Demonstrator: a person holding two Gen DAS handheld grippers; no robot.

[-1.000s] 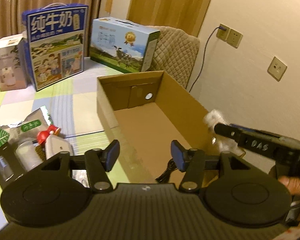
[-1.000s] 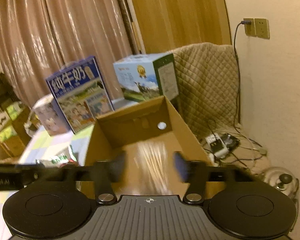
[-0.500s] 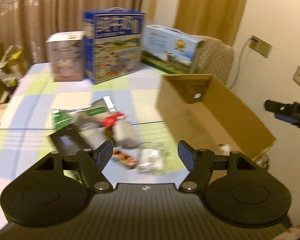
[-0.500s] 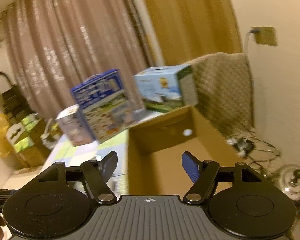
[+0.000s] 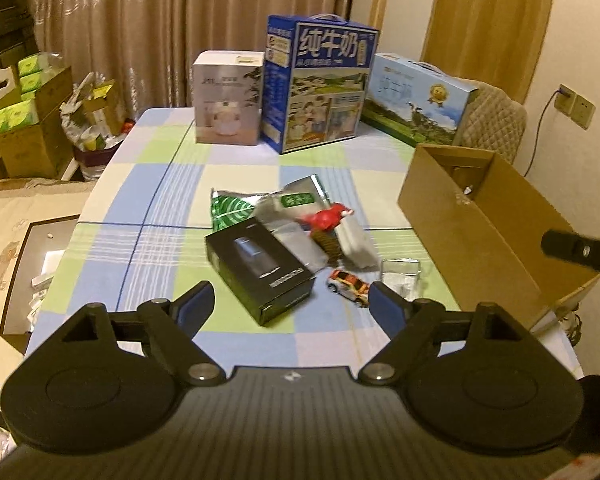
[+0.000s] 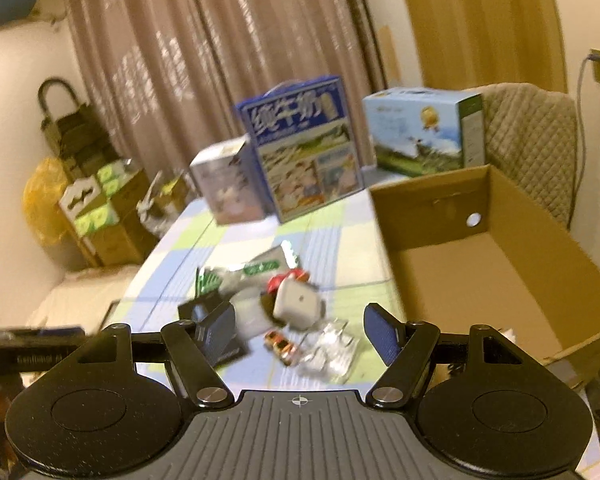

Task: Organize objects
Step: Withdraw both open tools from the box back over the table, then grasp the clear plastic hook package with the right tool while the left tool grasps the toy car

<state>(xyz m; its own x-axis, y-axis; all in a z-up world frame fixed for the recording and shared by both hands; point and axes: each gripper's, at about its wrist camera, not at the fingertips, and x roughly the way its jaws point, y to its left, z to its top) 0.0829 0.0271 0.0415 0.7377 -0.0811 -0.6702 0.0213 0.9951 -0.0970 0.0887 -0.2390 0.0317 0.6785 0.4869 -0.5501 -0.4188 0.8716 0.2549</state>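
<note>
Both tongs empty over the checked-cloth bench [image 5: 148, 200]

Left tongs [image 5: 290, 306] are opening, right tongs [image 6: 300, 326] apart; glossy black rectangular box [image 5: 260, 270] mid-bench, open brown cardboard carton [image 5: 480, 220] at right edge.

My left gripper [image 5: 290, 306] has swung away from the cardboard box [image 5: 480, 224] to face the pile around the black box [image 5: 260, 270] on the table; its jaws are opening, nothing between them. My right gripper [image 6: 300, 326] has also turned from the box's inside toward that pile; the white thing seen between its fingers earlier is gone.
</note>
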